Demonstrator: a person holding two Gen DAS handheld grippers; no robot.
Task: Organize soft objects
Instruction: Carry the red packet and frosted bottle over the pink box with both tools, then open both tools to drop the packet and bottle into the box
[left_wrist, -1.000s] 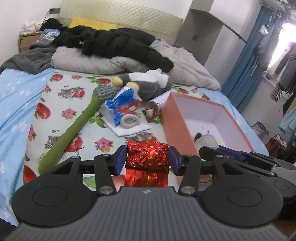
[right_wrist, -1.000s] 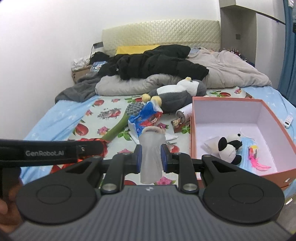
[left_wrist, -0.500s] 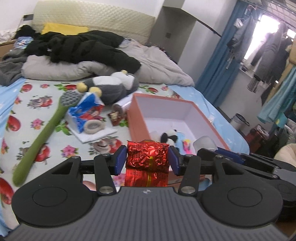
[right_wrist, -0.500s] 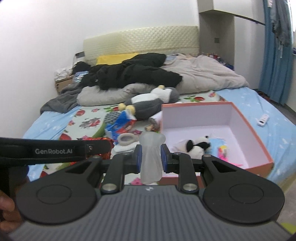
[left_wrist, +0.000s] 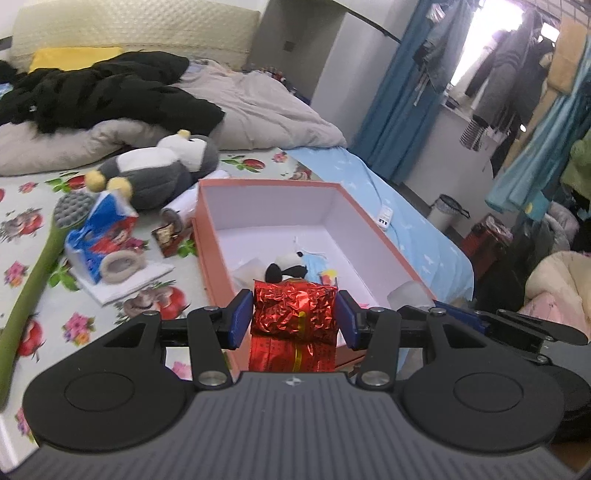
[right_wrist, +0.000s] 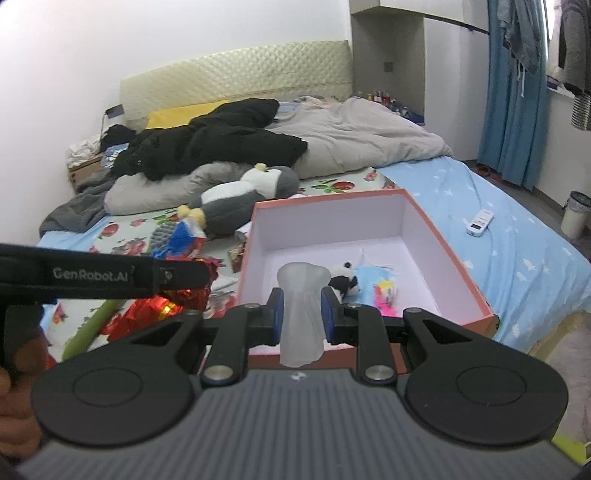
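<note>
Step in hand, as judged: carrying two soft items to the salmon-walled cardboard box with white lining (left_wrist: 373, 236) on the bed.

Crinkled red foil packet (left_wrist: 295, 314): clamped between the blue pads of the left gripper (left_wrist: 294, 318), hanging at the box's near wall. Frosted, translucent, squashy pouch with flared top (right_wrist: 301, 314): pinched narrow in the right gripper (right_wrist: 302, 315), also above the box's near edge.

Inside the box: small panda plush (right_wrist: 341, 282), light blue cloth, pink trinket.

Next move likely calls for reaching further over the box interior, then releasing both. Foil is stiff and rustly; the pouch yields.

Left of the box: grey-white penguin plush (left_wrist: 155, 173), long green brush.
</note>
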